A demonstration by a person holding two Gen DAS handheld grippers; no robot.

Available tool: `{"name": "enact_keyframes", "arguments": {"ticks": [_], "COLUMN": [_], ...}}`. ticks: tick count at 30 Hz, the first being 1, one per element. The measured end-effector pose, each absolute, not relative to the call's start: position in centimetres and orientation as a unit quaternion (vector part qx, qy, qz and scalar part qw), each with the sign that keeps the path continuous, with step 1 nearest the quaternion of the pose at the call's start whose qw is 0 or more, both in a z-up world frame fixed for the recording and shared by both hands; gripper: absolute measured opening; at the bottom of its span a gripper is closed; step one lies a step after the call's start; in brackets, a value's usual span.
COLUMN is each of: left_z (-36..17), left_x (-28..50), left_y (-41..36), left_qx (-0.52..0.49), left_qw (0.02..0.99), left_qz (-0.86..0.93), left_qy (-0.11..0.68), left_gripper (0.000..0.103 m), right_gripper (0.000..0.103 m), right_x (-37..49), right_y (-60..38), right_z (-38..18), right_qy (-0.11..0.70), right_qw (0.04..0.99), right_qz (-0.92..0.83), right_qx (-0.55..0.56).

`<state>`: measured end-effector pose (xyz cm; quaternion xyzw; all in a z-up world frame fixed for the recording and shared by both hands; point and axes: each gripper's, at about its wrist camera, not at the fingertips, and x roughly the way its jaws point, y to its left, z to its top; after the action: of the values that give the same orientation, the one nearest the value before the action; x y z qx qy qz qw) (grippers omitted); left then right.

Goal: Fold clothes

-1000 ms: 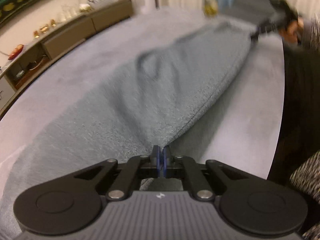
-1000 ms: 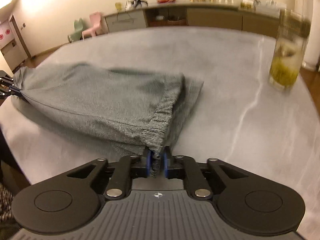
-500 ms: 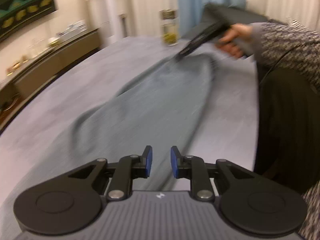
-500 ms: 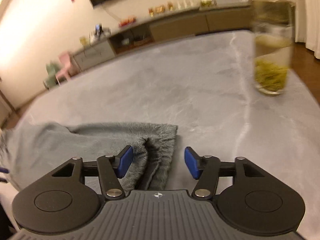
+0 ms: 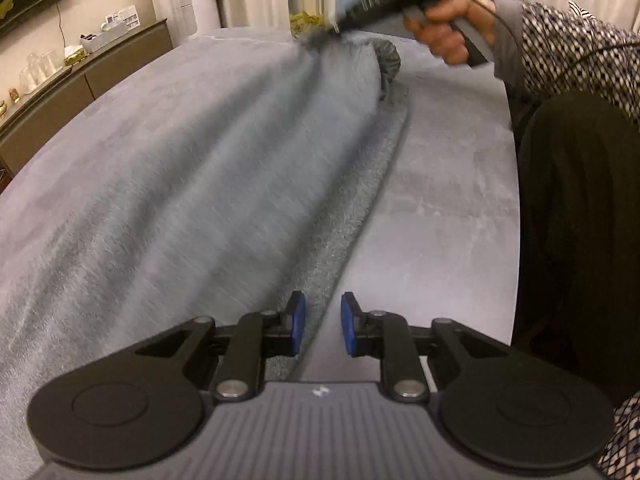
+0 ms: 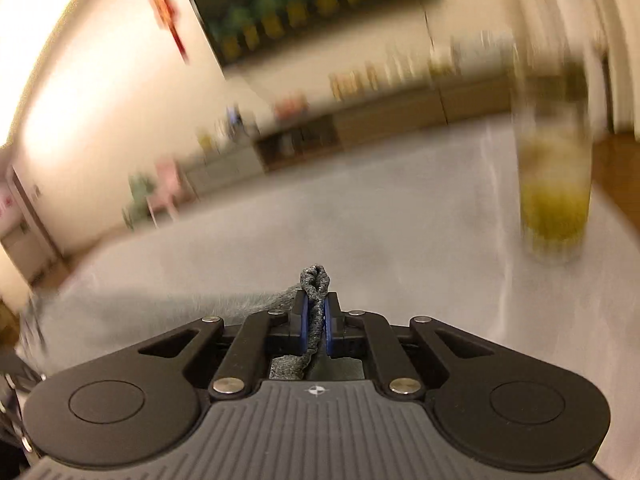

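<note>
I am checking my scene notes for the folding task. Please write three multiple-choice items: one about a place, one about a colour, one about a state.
1. Where does the jar stand?
A. on the table's far end
B. on the garment
C. on the floor

2. What colour is the garment?
A. red
B. grey
C. white

3. How is the right gripper?
A. open, empty
B. shut on the garment
C. out of view

Answers:
1 A: it stands on the table, beyond the cloth.
2 B: the cloth is grey.
3 B: its pads pinch a bunched fold, while the left gripper is open.
</note>
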<state>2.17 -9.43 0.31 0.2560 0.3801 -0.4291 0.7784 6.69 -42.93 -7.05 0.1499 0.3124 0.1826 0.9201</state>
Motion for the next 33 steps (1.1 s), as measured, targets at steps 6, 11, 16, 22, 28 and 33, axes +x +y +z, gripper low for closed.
{"name": "enact_keyframes", "arguments": {"ticks": [6,11,16,22,28,33], "left_z": [3.5,2.1,0.7,2.6,4.1,3.4], "left_x": [1.9,5.0,7.3,7.7,7.3,5.7], "left_y": [-13.8,-23.3,-29.0,-28.3,-27.9,-28.7], "left_qx": [0.293,0.327,0.336,0.294,0.267,0.276], "left_qw": [0.792,0.782,0.774,0.792,0.797,0.783], "left_qz": [-0.439,-0.449,-0.453,-0.458,-0.471,-0.488], "left_qy": [0.307,0.284,0.286,0.278,0.268,0.268], "left_gripper": [0.04,0.041,0.037,0.004,0.003,0.003], "right_gripper": [0.054,0.054,0.054,0.054,0.051,0.039], "right_x": [2.2,0.2,-2.0,-3.5,-1.7,2.5], "right_y": [-45.0,-44.8,-44.2,-44.3,-42.4,-40.8], "right_z": [-6.5,-7.0,-7.3,-6.9,-7.3,-7.0], "right_qy": [0.28,0.308,0.317,0.323,0.327,0.302], "right_qw": [0.917,0.904,0.904,0.897,0.904,0.922], "right_qz": [0.184,0.223,0.248,0.284,0.271,0.235], "right_qx": [0.215,0.197,0.145,0.104,0.049,0.053]}}
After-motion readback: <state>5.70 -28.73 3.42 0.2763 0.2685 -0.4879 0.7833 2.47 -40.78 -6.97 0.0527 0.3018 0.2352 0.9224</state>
